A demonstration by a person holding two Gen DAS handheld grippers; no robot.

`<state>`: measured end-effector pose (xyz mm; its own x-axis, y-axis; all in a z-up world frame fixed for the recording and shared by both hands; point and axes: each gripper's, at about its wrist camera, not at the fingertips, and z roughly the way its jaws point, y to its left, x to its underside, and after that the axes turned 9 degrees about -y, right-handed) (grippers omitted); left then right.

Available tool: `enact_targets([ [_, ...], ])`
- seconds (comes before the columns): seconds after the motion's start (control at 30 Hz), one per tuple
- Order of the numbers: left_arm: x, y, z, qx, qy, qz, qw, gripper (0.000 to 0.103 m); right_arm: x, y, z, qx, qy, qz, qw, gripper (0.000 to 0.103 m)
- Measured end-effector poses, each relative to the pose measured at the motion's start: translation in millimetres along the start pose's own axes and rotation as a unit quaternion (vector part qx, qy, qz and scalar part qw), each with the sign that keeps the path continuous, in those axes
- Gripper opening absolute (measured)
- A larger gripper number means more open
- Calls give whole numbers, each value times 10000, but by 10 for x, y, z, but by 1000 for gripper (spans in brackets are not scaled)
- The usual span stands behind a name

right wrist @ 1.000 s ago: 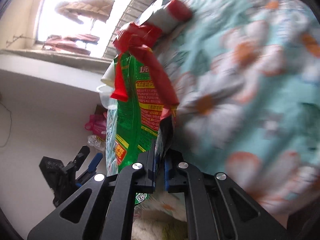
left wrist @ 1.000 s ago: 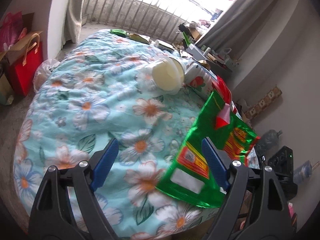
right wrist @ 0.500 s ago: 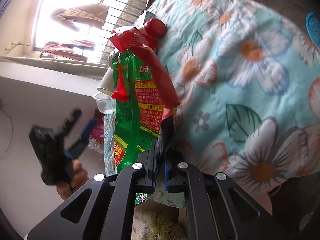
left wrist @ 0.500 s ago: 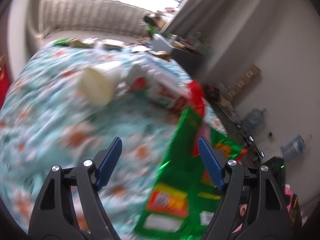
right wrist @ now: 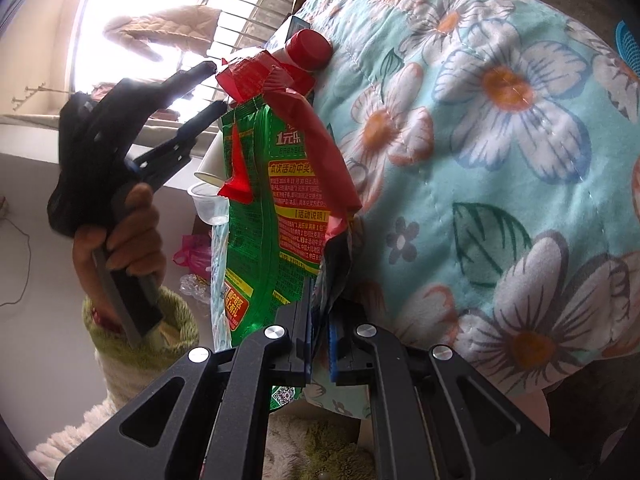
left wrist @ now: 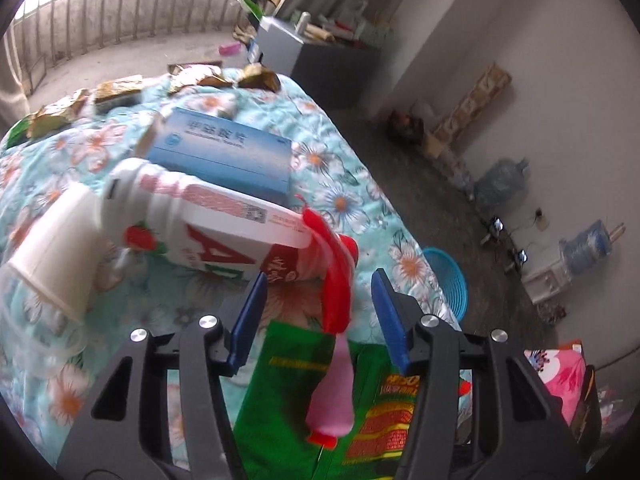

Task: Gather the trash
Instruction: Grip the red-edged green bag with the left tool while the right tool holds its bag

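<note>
My right gripper (right wrist: 318, 344) is shut on the lower edge of a green snack bag (right wrist: 264, 240) and holds it upright beside the flowered bed. A red torn wrapper (right wrist: 316, 136) hangs over the bag's top. My left gripper (left wrist: 320, 312) is open, its blue pads either side of the red wrapper (left wrist: 338, 280) above the green bag (left wrist: 288, 392). It also shows in the right wrist view (right wrist: 200, 92), held in a hand. A white bottle with a red cap (left wrist: 216, 236) lies just beyond, next to a paper cup (left wrist: 56, 256) and a blue box (left wrist: 224, 152).
The flowered quilt (left wrist: 340, 200) covers the bed. Gold wrappers (left wrist: 120, 88) lie at its far edge. A blue basket (left wrist: 448, 276) stands on the floor to the right, with water jugs (left wrist: 500, 180) by the wall. A clear plastic cup (right wrist: 208, 204) sits by the paper cup.
My left gripper has swung right and forward, up to the red wrapper and the bottle. The right gripper has kept its hold on the green bag.
</note>
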<state>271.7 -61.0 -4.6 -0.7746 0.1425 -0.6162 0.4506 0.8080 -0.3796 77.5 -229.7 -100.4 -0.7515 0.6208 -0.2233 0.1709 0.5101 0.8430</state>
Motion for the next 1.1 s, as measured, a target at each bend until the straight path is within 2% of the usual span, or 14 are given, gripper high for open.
enact_targets([
  [0.1, -19, -26, 106, 71, 175, -20, 9998, 48, -8, -24, 17, -21, 12, -1, 10000, 6],
  [0.17, -22, -28, 167, 47, 248, 7, 9997, 44, -17, -35, 20, -40, 19, -2, 10000, 6],
  [0.27, -34, -8, 298, -71, 377, -52, 9993, 27, -27, -50, 21, -61, 24, -4, 10000, 6],
  [0.33, -17, 18, 330, -1, 423, -171, 9990, 14, -30, -59, 2, -64, 9, -4, 10000, 6],
  [0.47, -35, 39, 157, 152, 74, -244, 9996, 2, -47, -81, -100, -5, -102, -16, 9999, 6],
  [0.63, -33, 2, -418, 161, -649, -34, 9978, 1, -106, -159, -351, 149, -427, -3, 9990, 6],
  [0.7, 12, -31, -727, 90, -1028, 220, 9944, 1, -137, -214, -476, 235, -595, 31, 9979, 6],
  [0.83, 188, -50, -1180, 29, -1466, 476, 9881, 1, -168, -303, -645, 339, -833, 134, 9959, 6],
  [0.97, 477, -15, -1263, 37, -1331, 406, 9903, 1, -185, -333, -721, 325, -989, 227, 9943, 6],
  [1.1, 873, 22, -1111, 88, -987, 218, 9948, 1, -173, -374, -679, 337, -1024, 417, 9933, 9],
])
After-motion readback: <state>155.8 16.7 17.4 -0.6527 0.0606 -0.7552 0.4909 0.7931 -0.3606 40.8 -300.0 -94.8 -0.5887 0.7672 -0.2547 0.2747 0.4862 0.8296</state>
